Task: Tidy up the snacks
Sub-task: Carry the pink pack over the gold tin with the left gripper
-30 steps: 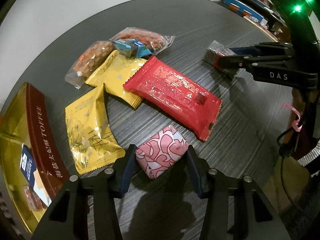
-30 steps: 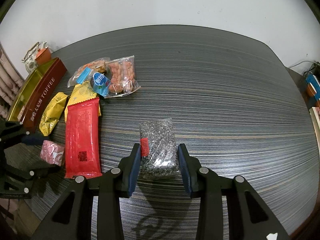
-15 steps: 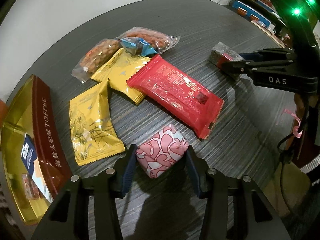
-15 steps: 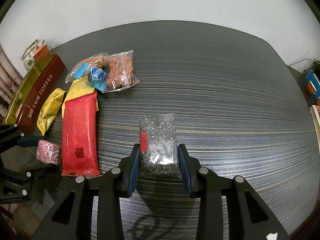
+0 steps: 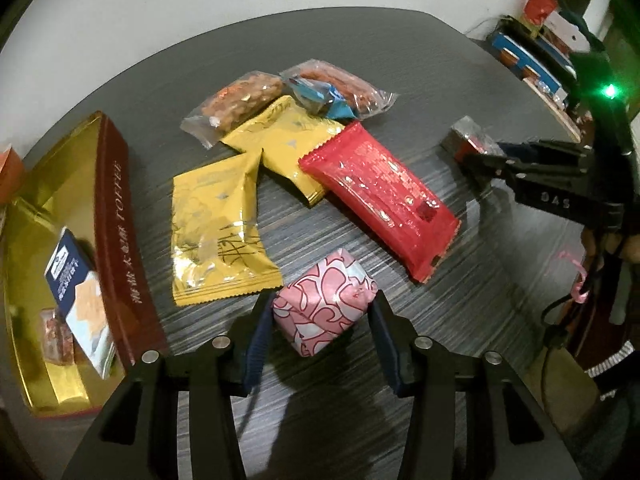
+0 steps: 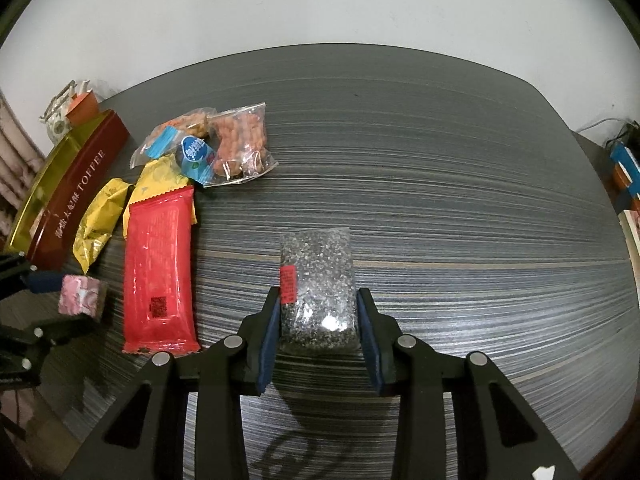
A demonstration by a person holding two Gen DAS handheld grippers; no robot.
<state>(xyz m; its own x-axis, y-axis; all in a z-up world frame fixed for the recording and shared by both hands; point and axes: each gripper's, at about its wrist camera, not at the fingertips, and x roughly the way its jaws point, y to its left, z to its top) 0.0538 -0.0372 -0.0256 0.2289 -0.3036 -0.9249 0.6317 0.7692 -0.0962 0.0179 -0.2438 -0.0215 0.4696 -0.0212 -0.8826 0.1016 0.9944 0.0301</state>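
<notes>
My left gripper (image 5: 322, 326) is shut on a pink heart-patterned candy block (image 5: 325, 300), held just above the dark table. My right gripper (image 6: 316, 324) is shut on a clear pack of black seeds with a red label (image 6: 316, 288), also seen from the side in the left wrist view (image 5: 468, 142). The pink block also shows in the right wrist view (image 6: 80, 295). A red wrapper (image 5: 380, 196), two yellow packets (image 5: 216, 228) (image 5: 288, 140) and two nut bags (image 5: 240, 98) (image 5: 344, 86) lie on the table. A gold-and-maroon TOFFEE tin (image 5: 116, 216) lies open at the left.
The tin holds a blue-and-white packet (image 5: 76, 296) and a small brown one. A blue wrapped sweet (image 6: 194, 154) sits among the nut bags. Boxes and books (image 5: 532, 60) stand beyond the table's far right edge. An orange container (image 6: 82, 106) stands behind the tin.
The left gripper has risen and swung left with the pink block, bringing the tin further into view. The right gripper has lifted the seed pack slightly and drawn back a little.
</notes>
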